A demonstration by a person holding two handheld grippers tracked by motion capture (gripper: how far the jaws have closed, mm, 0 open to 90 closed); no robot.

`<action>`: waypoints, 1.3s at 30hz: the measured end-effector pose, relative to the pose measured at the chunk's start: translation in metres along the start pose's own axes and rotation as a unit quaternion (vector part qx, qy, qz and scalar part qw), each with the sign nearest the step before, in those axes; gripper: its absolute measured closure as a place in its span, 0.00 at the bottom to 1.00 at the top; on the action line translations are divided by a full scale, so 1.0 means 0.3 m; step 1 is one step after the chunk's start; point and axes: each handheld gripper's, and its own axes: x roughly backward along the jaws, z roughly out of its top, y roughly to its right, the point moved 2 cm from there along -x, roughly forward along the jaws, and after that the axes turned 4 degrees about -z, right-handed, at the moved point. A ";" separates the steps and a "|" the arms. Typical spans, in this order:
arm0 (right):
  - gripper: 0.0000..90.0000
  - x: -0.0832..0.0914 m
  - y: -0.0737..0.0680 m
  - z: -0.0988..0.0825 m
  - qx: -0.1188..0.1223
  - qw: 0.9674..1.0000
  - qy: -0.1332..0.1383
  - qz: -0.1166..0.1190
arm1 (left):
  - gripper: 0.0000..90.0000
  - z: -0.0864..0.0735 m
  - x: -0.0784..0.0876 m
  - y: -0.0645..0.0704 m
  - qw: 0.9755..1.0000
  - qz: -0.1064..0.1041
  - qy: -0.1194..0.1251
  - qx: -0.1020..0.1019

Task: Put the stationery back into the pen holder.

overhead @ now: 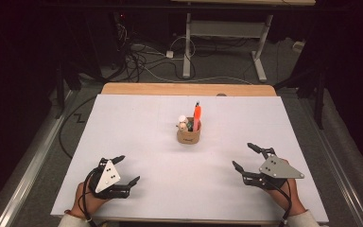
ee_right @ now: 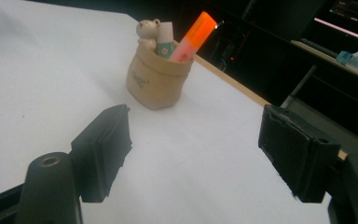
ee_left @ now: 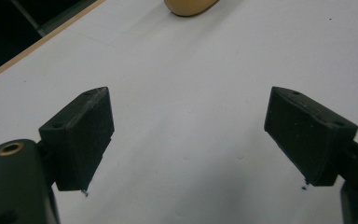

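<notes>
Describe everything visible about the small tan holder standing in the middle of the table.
The tan holder is a small, squat pouch-like cup, apparently soft, with a rolled rim and faint dark lettering on its front. It stands upright near the middle of the white table surface, apart from both grippers. An orange highlighter leans out of it, beside a small white tube with a green label and a little cream bear figure at the rim. Nothing else touches it.
</notes>
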 end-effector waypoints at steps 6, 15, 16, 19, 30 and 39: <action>0.29 0.020 -0.002 -0.041 0.000 1.000 -0.004 -0.005 | 0.17 0.000 -0.001 0.002 1.000 -0.001 -0.001 -0.001; 0.29 0.063 0.006 -0.106 -0.010 1.000 -0.017 -0.009 | 0.17 0.000 -0.006 0.002 1.000 -0.004 -0.003 -0.002; 0.29 0.066 0.008 -0.111 -0.010 1.000 -0.019 -0.009 | 0.17 0.000 -0.007 0.001 1.000 -0.004 -0.003 -0.002; 0.29 0.079 0.013 -0.132 -0.014 0.999 -0.026 -0.013 | 0.17 0.000 -0.008 0.000 1.000 -0.005 -0.003 -0.001; 0.29 0.119 0.013 -0.177 -0.015 0.999 -0.041 -0.025 | 0.17 0.002 -0.008 -0.005 1.000 -0.002 -0.001 0.001; 0.29 0.129 0.004 -0.162 -0.015 0.999 -0.030 -0.021 | 0.17 0.009 -0.011 0.004 1.000 -0.006 0.000 -0.006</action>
